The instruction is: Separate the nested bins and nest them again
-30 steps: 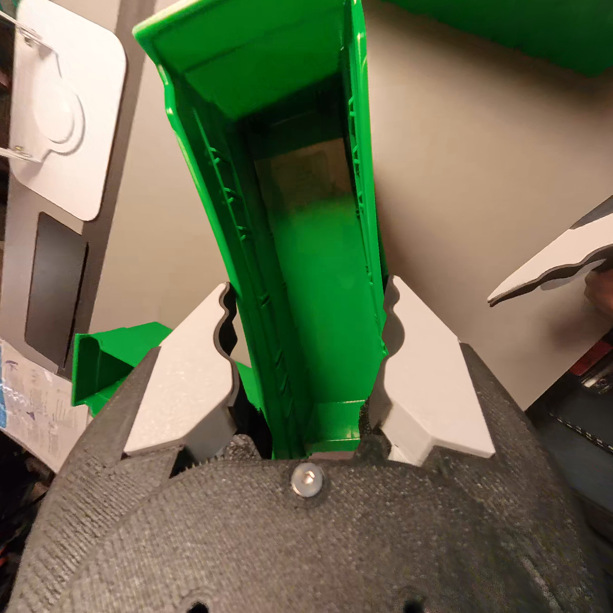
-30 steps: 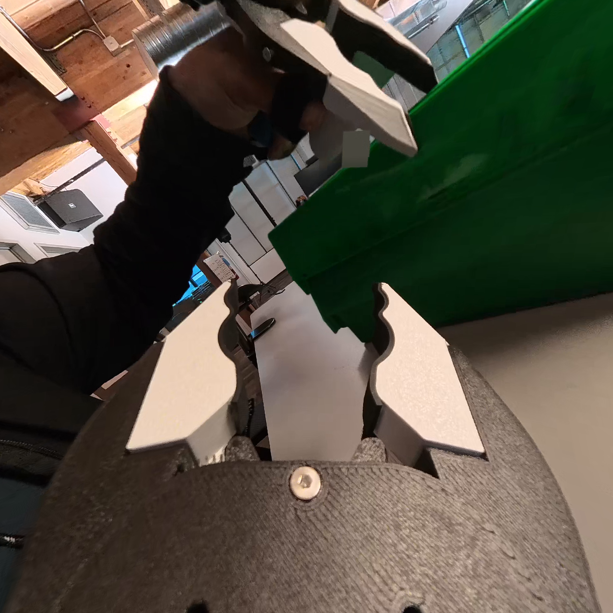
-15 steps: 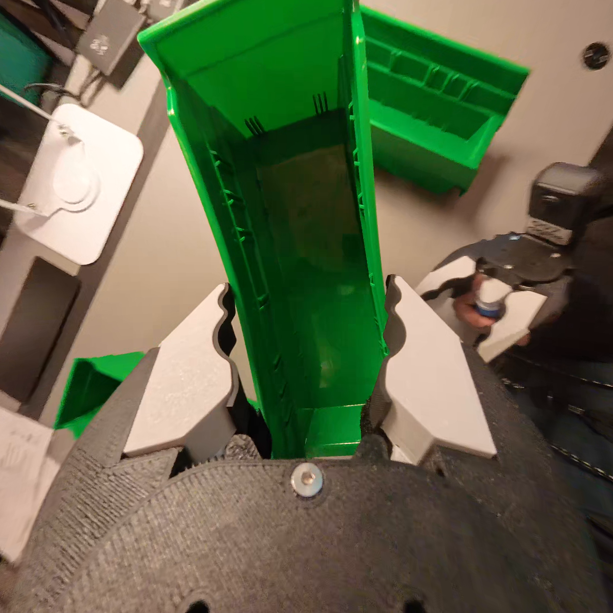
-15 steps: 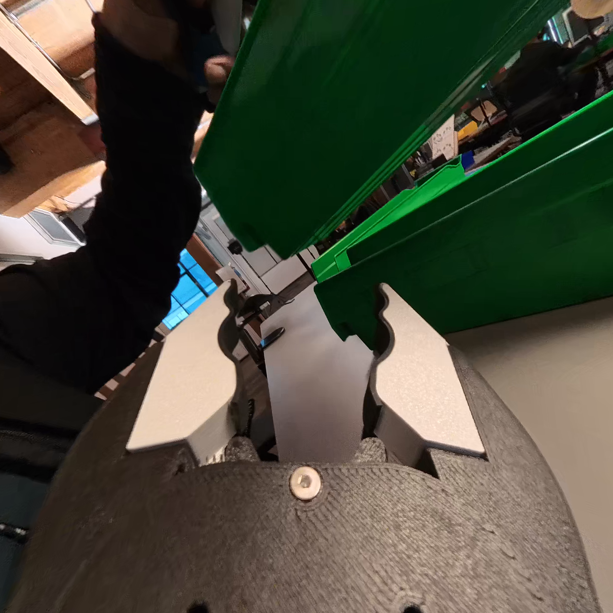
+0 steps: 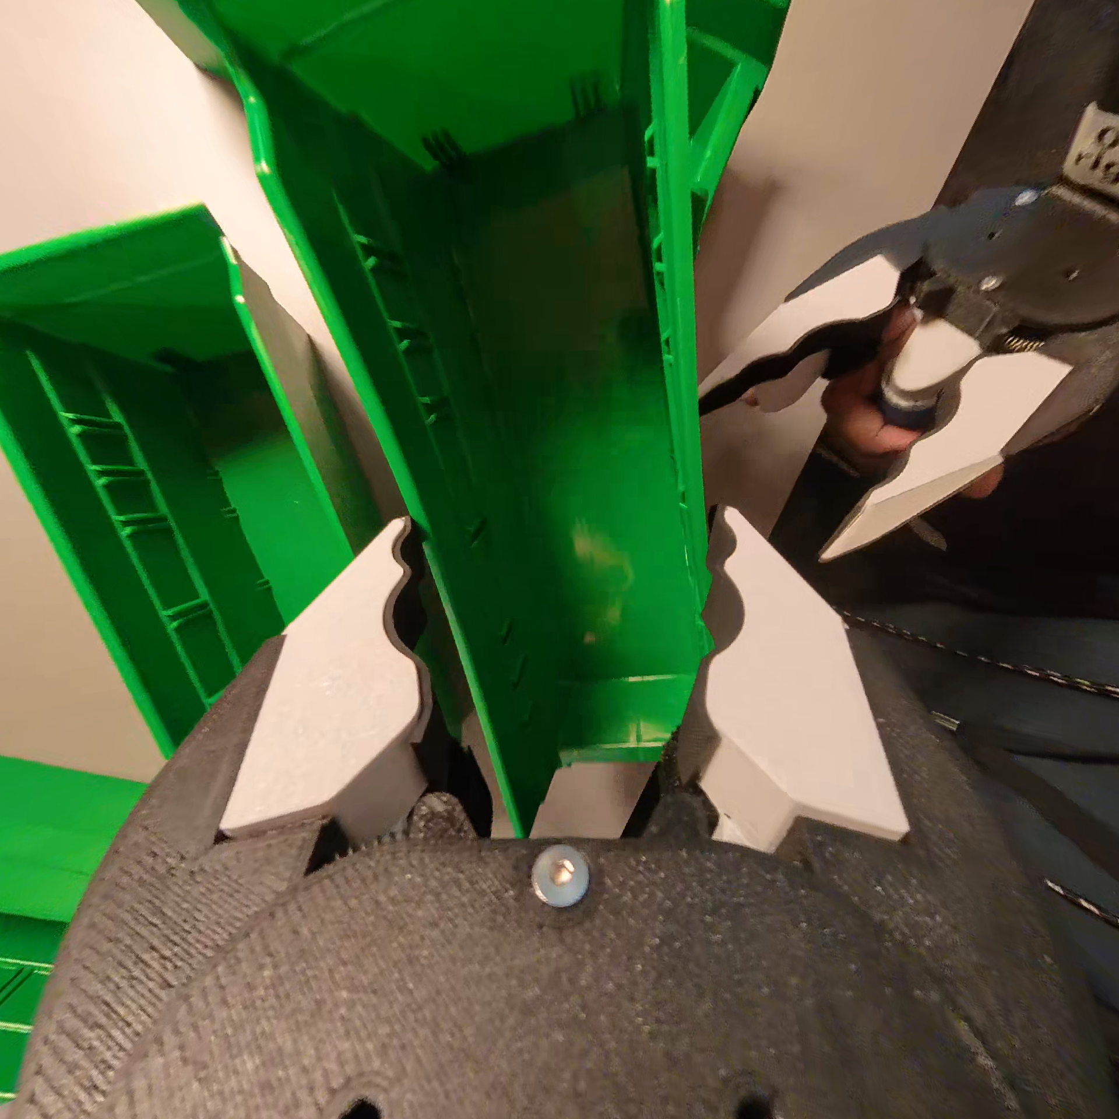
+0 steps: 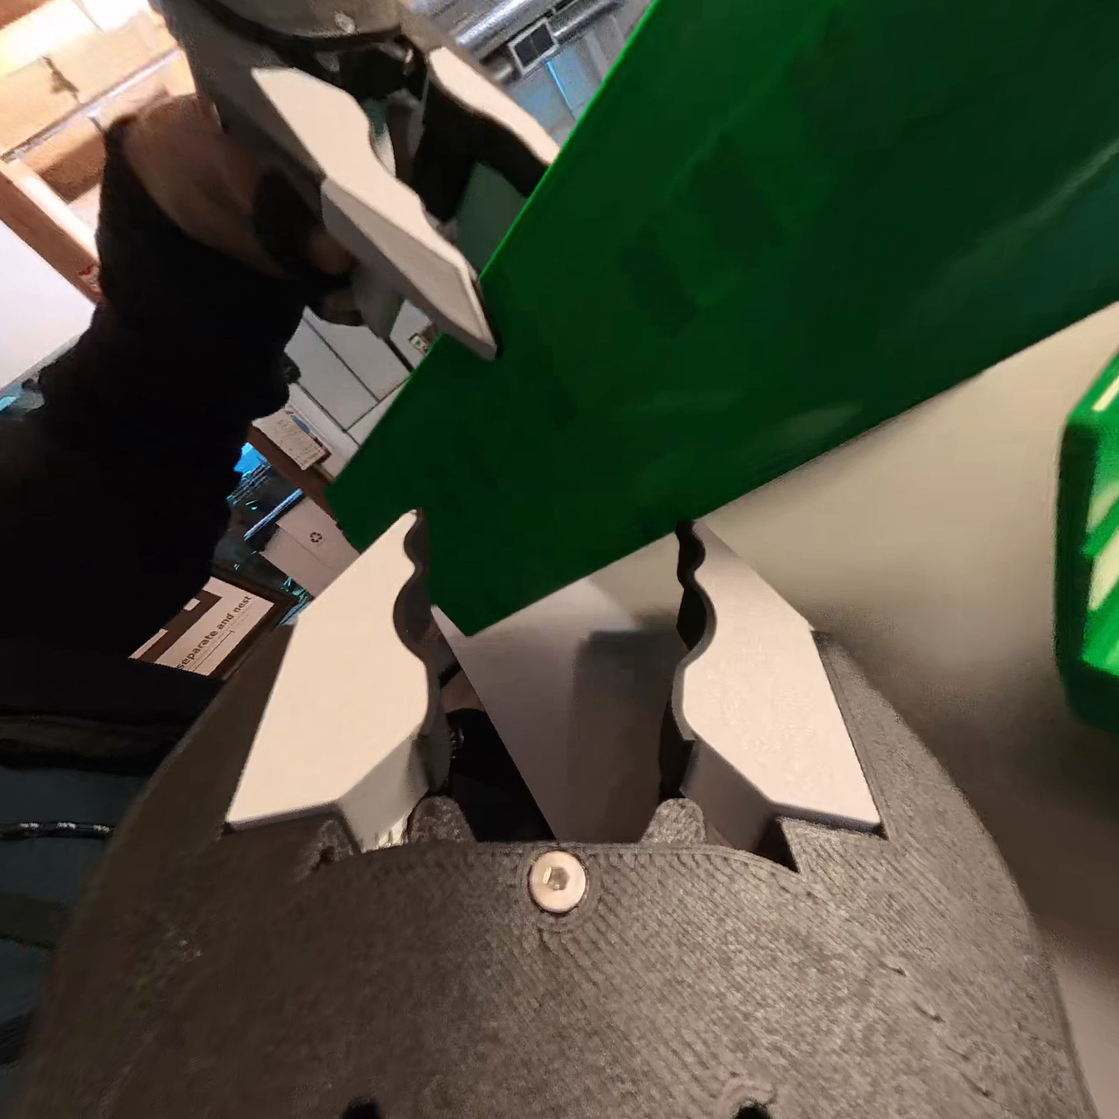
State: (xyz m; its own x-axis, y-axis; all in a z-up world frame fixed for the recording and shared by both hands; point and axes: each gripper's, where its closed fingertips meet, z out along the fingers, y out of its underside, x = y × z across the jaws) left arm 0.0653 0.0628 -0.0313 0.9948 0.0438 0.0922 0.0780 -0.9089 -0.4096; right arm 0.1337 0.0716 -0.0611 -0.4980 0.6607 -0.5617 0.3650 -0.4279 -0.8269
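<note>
1. Bin (image 5: pixel 563 424), green and narrow, stood lengthwise between the left gripper (image 5: pixel 560 581)'s pads, which clamped its walls above the table (image 5: pixel 121 121).
2. Right gripper (image 6: pixel 548 581) gaped wide beneath it, grasping nothing.
3. Second green bin (image 5: pixel 151 424) lay left.

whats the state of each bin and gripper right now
left gripper: closed on the long green bin, one finger against each side wall
long green bin: held up off the table, tilted, empty
second green bin: separate, resting on the table, empty
right gripper: open, holding nothing
</note>
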